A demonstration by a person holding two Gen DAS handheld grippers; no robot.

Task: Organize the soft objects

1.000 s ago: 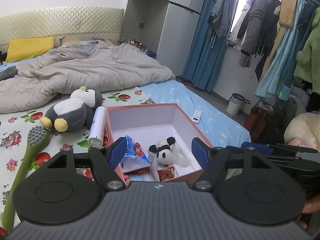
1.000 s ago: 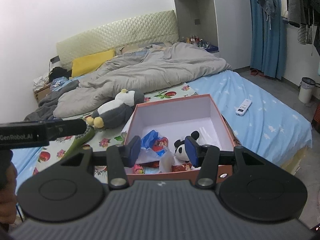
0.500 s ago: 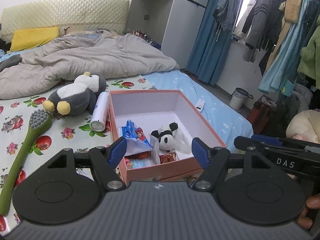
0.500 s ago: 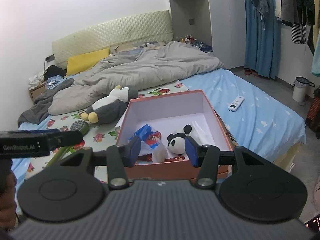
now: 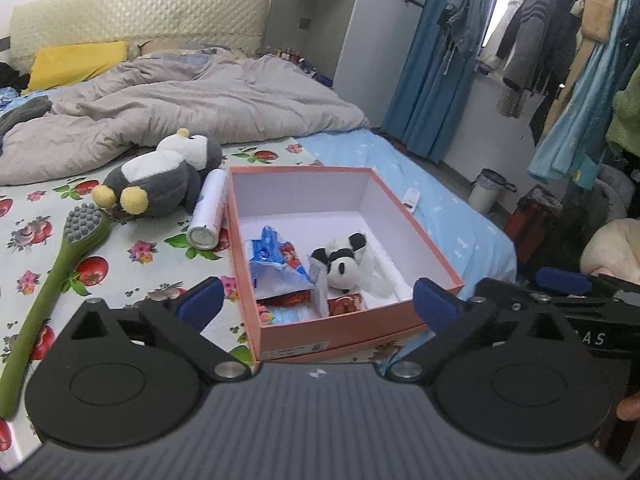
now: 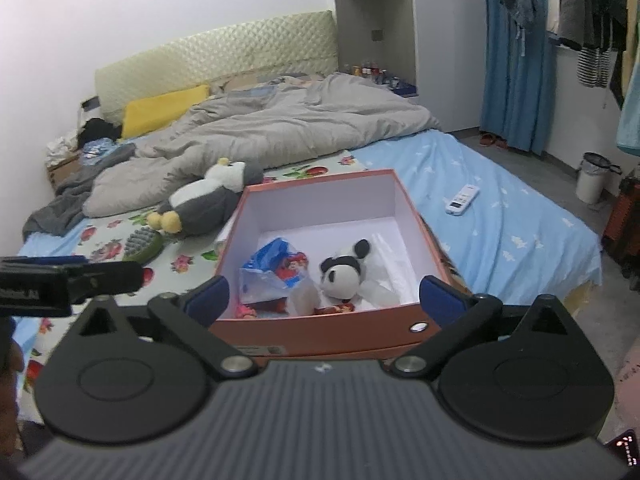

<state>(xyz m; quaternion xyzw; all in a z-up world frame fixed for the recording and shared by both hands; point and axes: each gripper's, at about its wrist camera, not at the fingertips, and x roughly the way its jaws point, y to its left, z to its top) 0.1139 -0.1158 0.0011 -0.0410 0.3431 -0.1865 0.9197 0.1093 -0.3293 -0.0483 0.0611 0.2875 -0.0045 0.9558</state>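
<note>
Both wrist views look down along the bed, sharing the open box [image 5: 340, 332] nearby.

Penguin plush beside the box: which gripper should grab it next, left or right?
Probably left. The penguin plush lies off the box's left side, where the left gripper sits; the right gripper would have to cross over. Both jaws are opening, nothing between them.
</note>
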